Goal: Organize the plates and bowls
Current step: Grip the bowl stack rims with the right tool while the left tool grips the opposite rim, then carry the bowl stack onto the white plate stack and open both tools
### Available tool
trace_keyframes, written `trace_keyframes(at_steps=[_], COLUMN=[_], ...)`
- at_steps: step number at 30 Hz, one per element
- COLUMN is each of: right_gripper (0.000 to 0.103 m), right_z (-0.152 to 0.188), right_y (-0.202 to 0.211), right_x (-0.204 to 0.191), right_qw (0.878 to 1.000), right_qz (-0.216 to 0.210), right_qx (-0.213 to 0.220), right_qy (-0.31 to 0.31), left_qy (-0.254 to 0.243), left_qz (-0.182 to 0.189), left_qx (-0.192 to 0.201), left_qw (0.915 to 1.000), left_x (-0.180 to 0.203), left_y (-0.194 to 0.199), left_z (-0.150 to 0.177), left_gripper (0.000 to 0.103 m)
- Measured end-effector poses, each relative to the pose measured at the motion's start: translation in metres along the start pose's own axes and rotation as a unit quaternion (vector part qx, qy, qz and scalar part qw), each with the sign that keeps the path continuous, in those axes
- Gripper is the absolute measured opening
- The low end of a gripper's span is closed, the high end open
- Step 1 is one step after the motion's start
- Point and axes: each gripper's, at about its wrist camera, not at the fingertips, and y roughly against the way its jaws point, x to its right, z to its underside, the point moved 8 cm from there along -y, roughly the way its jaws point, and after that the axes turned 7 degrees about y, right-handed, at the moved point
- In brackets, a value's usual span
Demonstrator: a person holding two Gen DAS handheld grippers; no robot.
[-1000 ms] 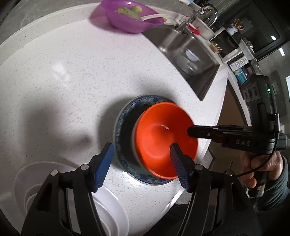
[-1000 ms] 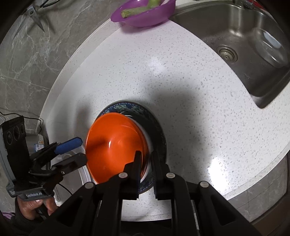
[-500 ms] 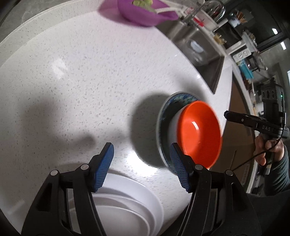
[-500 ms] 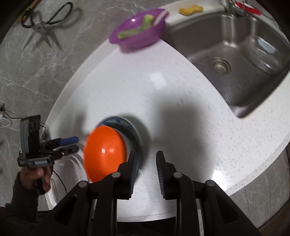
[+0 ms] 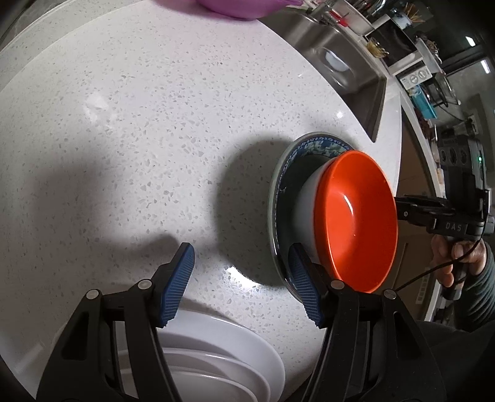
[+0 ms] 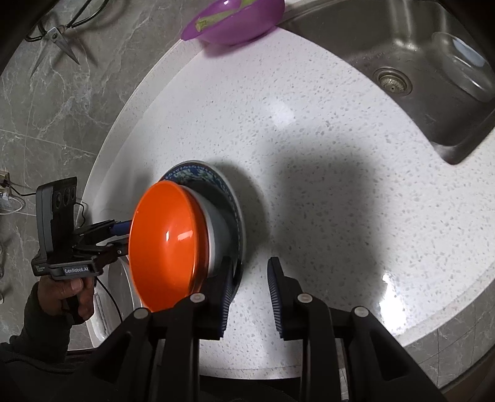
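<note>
– On the speckled white counter (image 5: 123, 123), near its front edge: blue-patterned plate (image 5: 315, 145), a pale bowl (image 5: 306, 213) standing on it, orange bowl (image 5: 355, 222) nested in the pale one. Confirm?

– Confirmed from both wrists. Stack of three, orange on top, shiny inside, nothing in it.

– Left gripper (image 5: 238, 250)?

– Jaws apart, blue pads facing each other over bare counter. They have just been closing a touch, with nothing between them. One finger sits in front of the blue plate's rim; contact cannot be told. White plates (image 5: 235, 346) are stacked below the fingers, at the counter's near edge.

– Right gripper (image 6: 250, 266)?

– Jaws parted and just been opening. Only counter shows in the gap. One pad is just beside the blue plate's rim, on the stack's side; the other is clear of it. It holds no dish.

– Hands?

– Left hand (image 6: 65, 293) wraps its gripper's handle, dark sleeve behind. Right hand (image 5: 448, 256) does the same on the far side of the stack. The stack lies between the two grippers.

– Surroundings?

– Steel sink (image 6: 417, 102) well apart from the stack, with a clear glass bowl (image 6: 464, 68) inside. Purple bowl (image 6: 235, 21) with green scraps at the counter's far edge. Scissors (image 6: 55, 37) on the grey marble surface beyond.
</note>
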Motion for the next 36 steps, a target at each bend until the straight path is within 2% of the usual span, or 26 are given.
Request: trace_keyframes(at_steps=[1, 10, 11, 13, 16, 26, 36], right_gripper=[0.027, 0.026, 0.025, 0.012, 0.011, 0.011, 0.011], right_z=[-0.001, -0.009, -0.008, -0.009, -0.010, -0.014, -0.013], right_y=[-0.003, -0.009, -0.009, -0.009, -0.009, -0.012, -0.011], right_x=[0.000, 0.004, 0.005, 0.001, -0.005, -0.005, -0.006], right_qw=[1.000, 1.000, 1.000, 0.999, 0.999, 1.000, 1.000], right_qz=[-0.002, -0.025, -0.028, -0.039, -0.034, -0.016, -0.011], right_qx=[-0.003, -0.003, -0.003, -0.003, -0.001, 0.003, -0.003], right_qy=[0.001, -0.008, -0.007, -0.002, 0.008, -0.007, -0.010], left_qy=[-0.001, -0.010, -0.012, -0.014, -0.023, -0.020, 0.007], left_qz=[0.001, 0.023, 0.025, 0.035, 0.034, 0.013, 0.020], left_qx=[-0.003, -0.009, -0.010, -0.011, -0.009, 0.001, 0.006], left_qw=[1.0000, 0.9997, 0.9996, 0.9992, 0.9991, 0.9997, 0.9998], left_x=[0.001, 0.006, 0.008, 0.011, 0.020, 0.028, 0.019], left_y=[-0.002, -0.009, -0.008, -0.004, -0.003, 0.001, 0.008], left_z=[0.000, -0.006, -0.006, -0.007, -0.008, -0.009, -0.008], left_gripper=[0.055, 0.039, 0.034, 0.025, 0.011, 0.009, 0.008])
